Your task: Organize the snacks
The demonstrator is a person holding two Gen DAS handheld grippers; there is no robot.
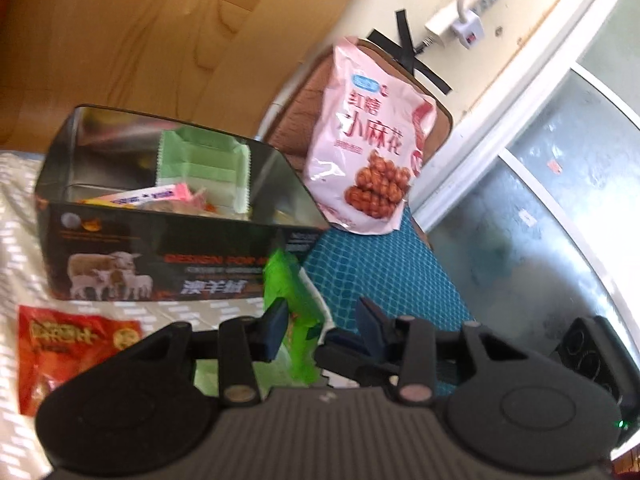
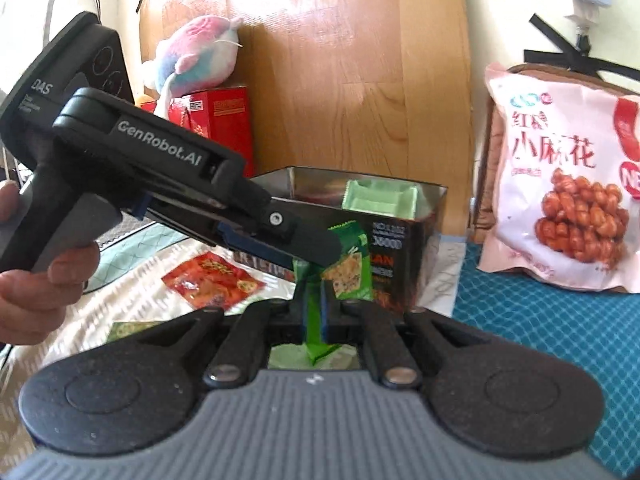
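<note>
Green snack packet (image 2: 320, 312) hangs pinched in the closed right gripper (image 2: 314, 316), while the left gripper (image 1: 320, 328) clamps its upper part. Just behind stands the open tin box (image 1: 180, 256) on the bed's patterned cover (image 1: 20, 248), a red packet (image 1: 60, 344) near its front edge.

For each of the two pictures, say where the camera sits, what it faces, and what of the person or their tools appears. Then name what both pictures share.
Left wrist view: sits on the left tool, looking forward and down at the tin box; only its own fingers show.
Right wrist view: sits on the right tool, facing the same box; the left tool and a hand show.
Shared: green snack packet gripped by both tools, pink bag, red packet.
</note>
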